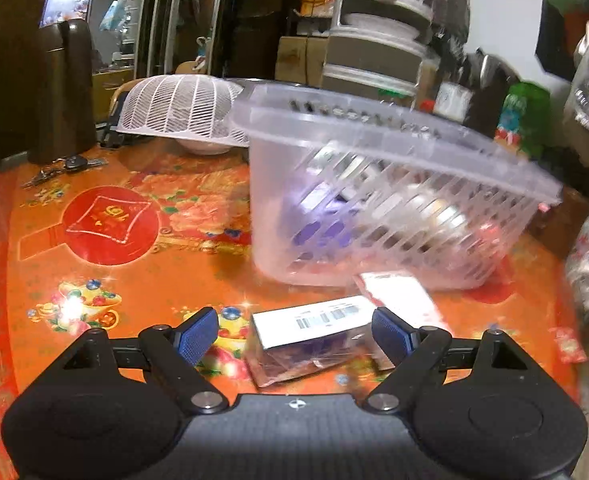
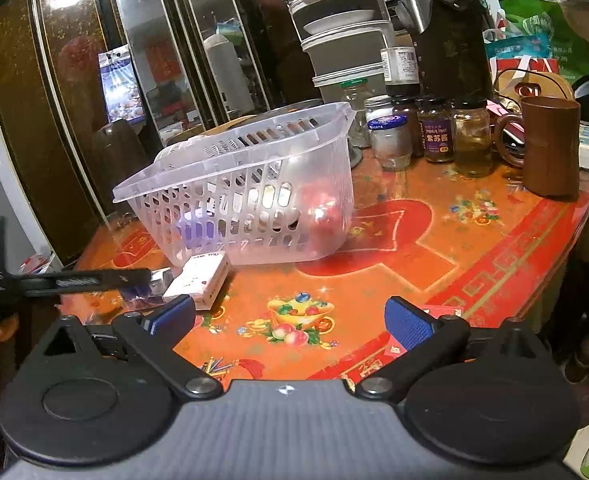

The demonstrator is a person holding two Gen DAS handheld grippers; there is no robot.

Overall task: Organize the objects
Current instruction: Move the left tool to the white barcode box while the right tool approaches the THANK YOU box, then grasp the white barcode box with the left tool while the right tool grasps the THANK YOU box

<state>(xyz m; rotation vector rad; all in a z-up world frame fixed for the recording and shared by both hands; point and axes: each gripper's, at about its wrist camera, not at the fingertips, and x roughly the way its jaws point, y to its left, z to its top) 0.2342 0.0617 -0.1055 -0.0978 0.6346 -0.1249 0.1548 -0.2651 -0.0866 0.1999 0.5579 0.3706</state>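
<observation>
A clear plastic slotted basket (image 1: 374, 184) holding several small items stands on the orange-red table; it also shows in the right wrist view (image 2: 254, 192). My left gripper (image 1: 294, 336) is open, its blue pads either side of a clear packet with a white barcode label (image 1: 310, 340) lying on the table. A white and red box (image 1: 398, 296) lies just beyond it, against the basket; it shows in the right wrist view (image 2: 198, 278). My right gripper (image 2: 290, 320) is open and empty over the table's front. The left gripper's arm (image 2: 66, 280) shows at left.
A white mesh food cover (image 1: 182, 108) over a bowl, a dark thermos (image 1: 62, 92) and keys (image 1: 66, 166) stand at the back left. Several jars (image 2: 434, 132) and a brown mug (image 2: 550, 148) stand at the back right. A red packet (image 2: 442, 312) lies near the right pad.
</observation>
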